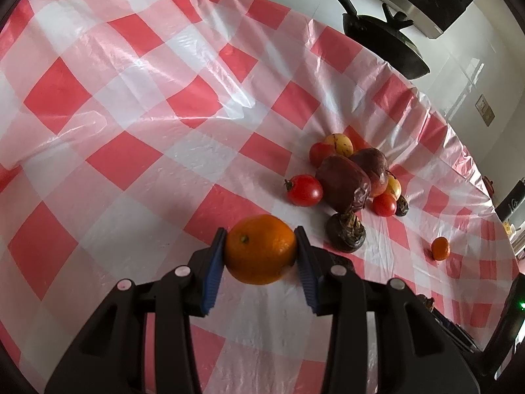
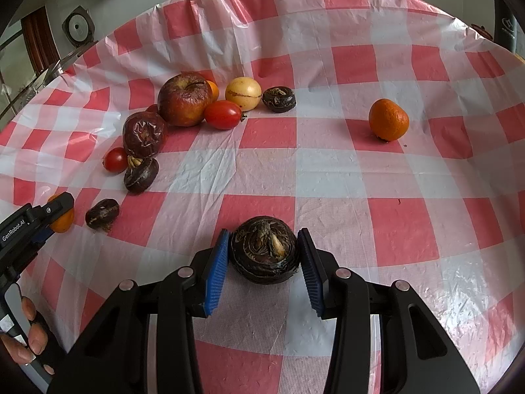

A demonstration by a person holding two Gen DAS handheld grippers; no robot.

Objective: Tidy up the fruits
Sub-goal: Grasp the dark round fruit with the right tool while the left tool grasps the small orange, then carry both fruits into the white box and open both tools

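My left gripper (image 1: pixel 260 231) is shut on a large orange (image 1: pixel 261 254), its blue pads pressed on both sides just above the checked cloth. In the right wrist view that gripper (image 2: pixel 57 207) shows at the left edge with the orange (image 2: pixel 64 221) in it. My right gripper (image 2: pixel 264 231) is shut on a dark round bulb-like fruit (image 2: pixel 264 249) that rests on the cloth. The pile to the left holds a wrinkled apple (image 2: pixel 183 98), a yellow fruit (image 2: pixel 243 93), a red tomato (image 2: pixel 223 115) and dark shrivelled fruits (image 2: pixel 143 134). A second orange (image 2: pixel 388 124) lies alone at the right.
The red-and-white checked tablecloth (image 1: pixel 131 98) covers the whole table. A black pan (image 1: pixel 387 46) stands beyond the far edge. Two loose dark bulbs (image 2: pixel 102 209) (image 2: pixel 279 99) lie near the pile. A person's hand (image 2: pixel 29 335) holds the left gripper's handle.
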